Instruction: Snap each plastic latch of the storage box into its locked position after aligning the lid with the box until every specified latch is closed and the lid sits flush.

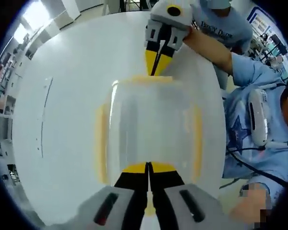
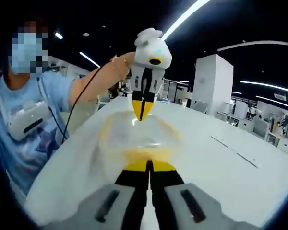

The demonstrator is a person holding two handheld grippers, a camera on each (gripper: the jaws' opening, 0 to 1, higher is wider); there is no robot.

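Your left claw [image 1: 148,168] sits nearest in the left gripper view, its yellow-tipped jaws drawn together with nothing between them, the tips resting at the near yellow edge of the storage box [image 1: 153,129]. Across the box, your right claw [image 1: 158,62] points down at the far yellow edge, jaws likewise closed on nothing. In the right gripper view the same pairing shows from the other end: right claw [image 2: 148,167] closed at its near edge of the storage box [image 2: 139,136], left claw [image 2: 142,111] pressing down at the opposite end.

The lid [image 1: 151,120] is on the box and looks squared to it, so alignment seems done. Yellow latches show on the long sides, one latch [image 1: 102,143] at the view's left and another latch [image 1: 198,139] at its right, and both appear folded close against the walls, though the blur keeps you from being sure they are snapped. You appear to be working the two end latches at once; whether either has clicked home cannot be told. I would judge the task as late but not confirmed finished.

Beneath it all is a wide white counter [image 1: 62,120], bare apart from the box. Around you is a large hall with long ceiling light strips [image 2: 187,17], a white cabinet [image 2: 211,86] and other workstations at the back.
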